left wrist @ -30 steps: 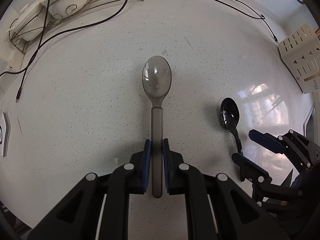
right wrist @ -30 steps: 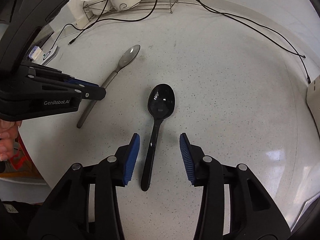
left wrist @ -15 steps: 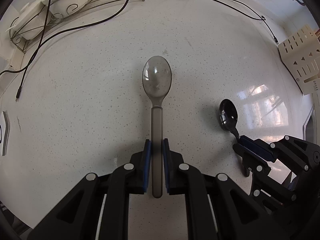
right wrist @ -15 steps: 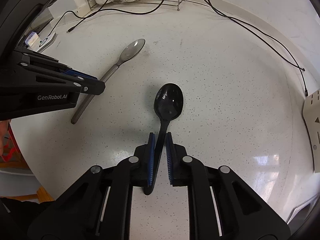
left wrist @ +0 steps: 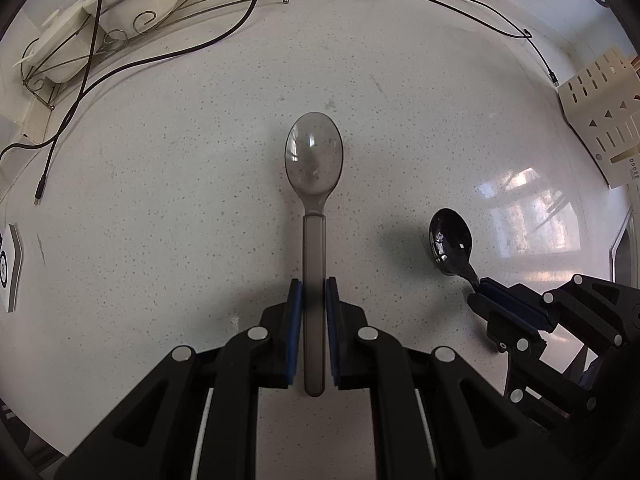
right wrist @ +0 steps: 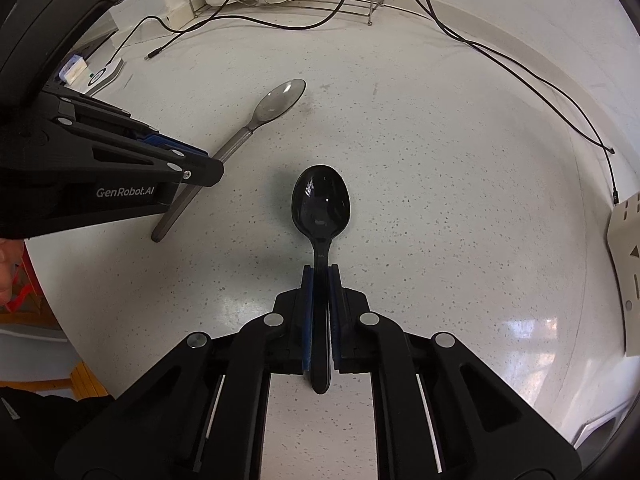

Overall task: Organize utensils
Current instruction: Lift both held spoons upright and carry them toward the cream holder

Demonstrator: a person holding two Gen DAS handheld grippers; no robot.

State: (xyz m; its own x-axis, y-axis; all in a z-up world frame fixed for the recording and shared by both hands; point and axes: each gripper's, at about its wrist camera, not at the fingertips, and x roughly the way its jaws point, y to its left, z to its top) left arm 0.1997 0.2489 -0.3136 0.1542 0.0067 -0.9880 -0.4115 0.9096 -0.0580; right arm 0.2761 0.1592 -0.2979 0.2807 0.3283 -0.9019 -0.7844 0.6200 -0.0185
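Note:
A translucent grey spoon (left wrist: 314,160) lies bowl-away on the speckled white counter (left wrist: 180,200), its handle clamped between the blue pads of my left gripper (left wrist: 314,292), which is shut on it. To its right a black spoon (left wrist: 450,240) is held by its handle in my right gripper (left wrist: 484,292). From the right wrist, the black spoon (right wrist: 320,204) sits straight ahead with my right gripper (right wrist: 321,276) shut on its handle. The grey spoon (right wrist: 276,100) and left gripper (right wrist: 192,164) show at left.
A wire rack (left wrist: 132,20) with white dishes stands at the back left. Black cables (left wrist: 460,12) trail across the far counter. A cream slotted utensil holder (left wrist: 600,108) lies at the right edge, also in the right wrist view (right wrist: 628,272). A hand (right wrist: 8,264) shows at the left edge.
My right gripper closed from open onto the black spoon's handle, and the black spoon straightened in its view. The left gripper and grey spoon stayed put.

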